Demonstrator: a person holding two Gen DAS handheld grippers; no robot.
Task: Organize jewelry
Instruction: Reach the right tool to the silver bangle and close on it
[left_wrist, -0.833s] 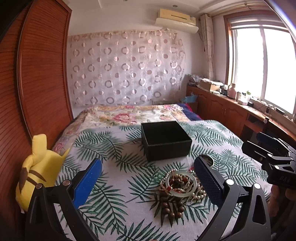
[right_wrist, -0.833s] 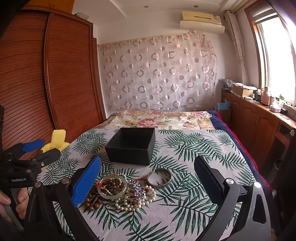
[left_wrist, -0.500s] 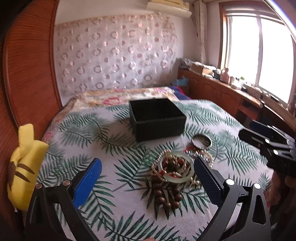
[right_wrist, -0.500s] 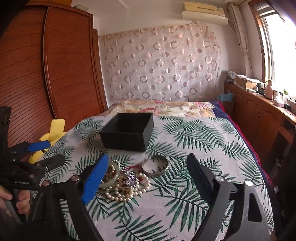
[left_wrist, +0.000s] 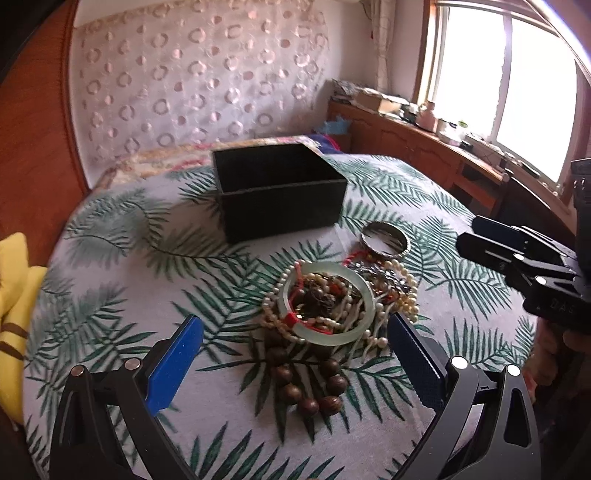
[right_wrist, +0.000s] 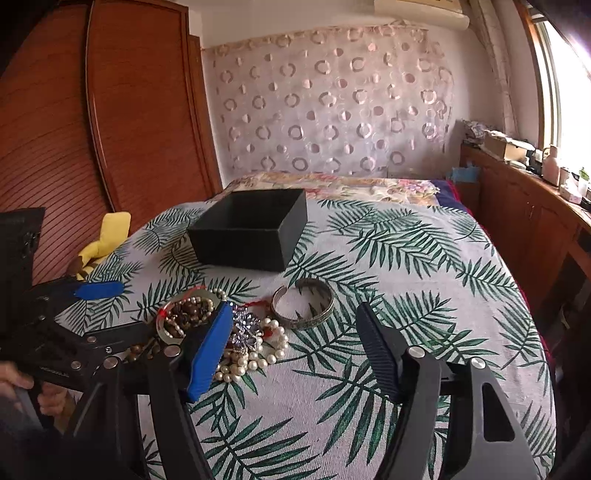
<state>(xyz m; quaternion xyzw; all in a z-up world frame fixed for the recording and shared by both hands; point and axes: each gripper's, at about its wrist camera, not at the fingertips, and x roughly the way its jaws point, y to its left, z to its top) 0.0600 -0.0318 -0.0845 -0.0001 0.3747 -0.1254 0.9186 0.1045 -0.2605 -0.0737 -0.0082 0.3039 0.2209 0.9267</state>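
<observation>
Left wrist: one black box, two bangles, both hand-held grippers spread.

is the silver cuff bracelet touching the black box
Apart. The right wrist view shows bare leaf-print cloth between the silver cuff bracelet and the black box.
</observation>
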